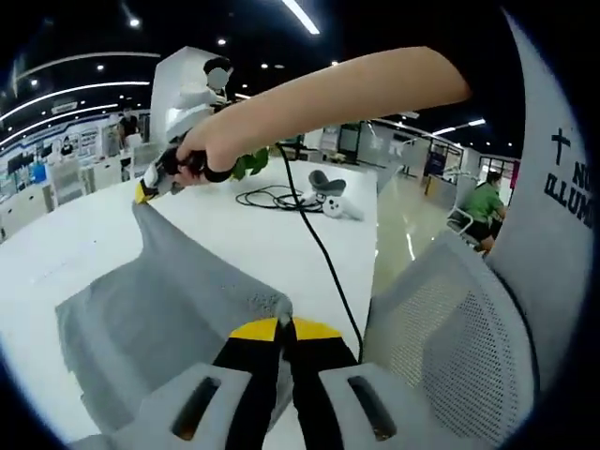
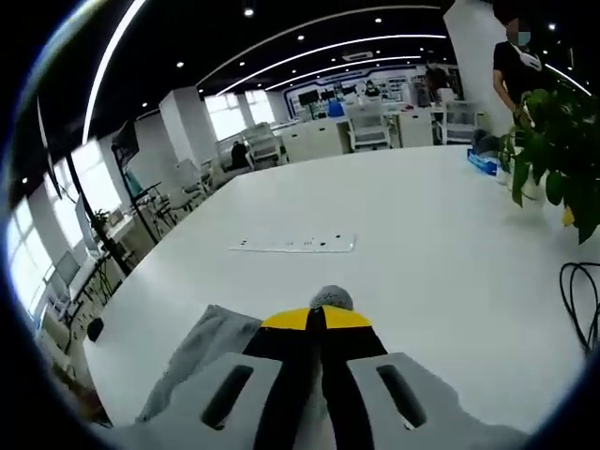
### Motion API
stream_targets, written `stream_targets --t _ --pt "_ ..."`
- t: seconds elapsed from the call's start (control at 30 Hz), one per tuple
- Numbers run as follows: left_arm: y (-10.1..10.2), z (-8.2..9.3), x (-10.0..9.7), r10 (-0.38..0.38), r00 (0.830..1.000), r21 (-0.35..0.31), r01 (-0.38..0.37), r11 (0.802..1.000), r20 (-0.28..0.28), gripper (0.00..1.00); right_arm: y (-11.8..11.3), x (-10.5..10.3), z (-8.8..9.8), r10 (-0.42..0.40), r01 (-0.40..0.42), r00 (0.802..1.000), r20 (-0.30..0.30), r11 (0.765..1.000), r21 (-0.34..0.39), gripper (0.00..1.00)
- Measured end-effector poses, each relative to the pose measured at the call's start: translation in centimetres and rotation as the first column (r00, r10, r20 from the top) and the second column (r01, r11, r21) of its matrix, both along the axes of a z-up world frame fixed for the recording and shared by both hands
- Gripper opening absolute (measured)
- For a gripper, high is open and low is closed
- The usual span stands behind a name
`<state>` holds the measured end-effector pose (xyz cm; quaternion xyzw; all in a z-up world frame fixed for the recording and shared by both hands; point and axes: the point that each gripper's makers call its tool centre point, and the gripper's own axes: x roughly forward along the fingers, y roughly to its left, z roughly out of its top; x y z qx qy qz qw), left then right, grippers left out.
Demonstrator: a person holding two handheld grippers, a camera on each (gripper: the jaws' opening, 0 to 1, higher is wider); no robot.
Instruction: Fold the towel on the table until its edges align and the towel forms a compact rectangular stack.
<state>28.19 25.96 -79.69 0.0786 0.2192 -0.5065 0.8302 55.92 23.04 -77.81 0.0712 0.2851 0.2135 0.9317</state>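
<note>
Towel [image 1: 169, 300] is lying grey on the white surface [image 1: 281, 234], two corners being lifted: left hand-held gripper [image 1: 284, 325] is pinching the near corner, right hand-held gripper [image 1: 145, 187] the far one. Judged step: first fold; next, carrying both corners across to the opposite edge.

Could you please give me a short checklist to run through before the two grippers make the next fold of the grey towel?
1. Left gripper shut on a corner of the grey cloth towel: ok.
2. Right gripper shut on another towel corner, cloth showing at its tips: ok.
3. Edge between the two held corners drawn taut: cannot tell, though the cloth rises in a peak to the right gripper.
4. White table ahead of the right gripper bare enough to lay the fold: ok.
5. Black cable off the towel: ok, but it runs close beside the left gripper.
6. Towel edges aligned: not ok, it lies open and rumpled.
</note>
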Motion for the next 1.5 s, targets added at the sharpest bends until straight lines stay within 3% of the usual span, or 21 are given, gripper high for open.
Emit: stream_targets --t 0.23,0.5,1.07,1.5 --pt "2.5 0.6 -0.2 0.087 0.996 -0.049 -0.088 0.995 -0.026 0.03 2.1 2.4 -0.4 0.034 -0.034 0.999 0.013 0.999 0.000 0.01" --pt "5.6 0.3 -1.0 0.178 0.982 -0.079 -0.183 0.980 -0.068 0.03 5.6 2.7 -0.7 0.081 -0.081 0.997 0.018 0.997 -0.012 0.01" --pt "10.8 0.7 -2.1 0.290 0.951 -0.108 -0.301 0.948 -0.103 0.03 13.2 1.4 0.2 0.161 -0.160 0.986 0.032 0.987 -0.027 0.01" --pt "14.7 -1.6 -2.1 0.352 0.920 -0.091 -0.371 0.924 -0.174 0.03 16.4 0.8 -1.5 0.189 -0.189 0.982 0.003 0.981 -0.052 0.01"
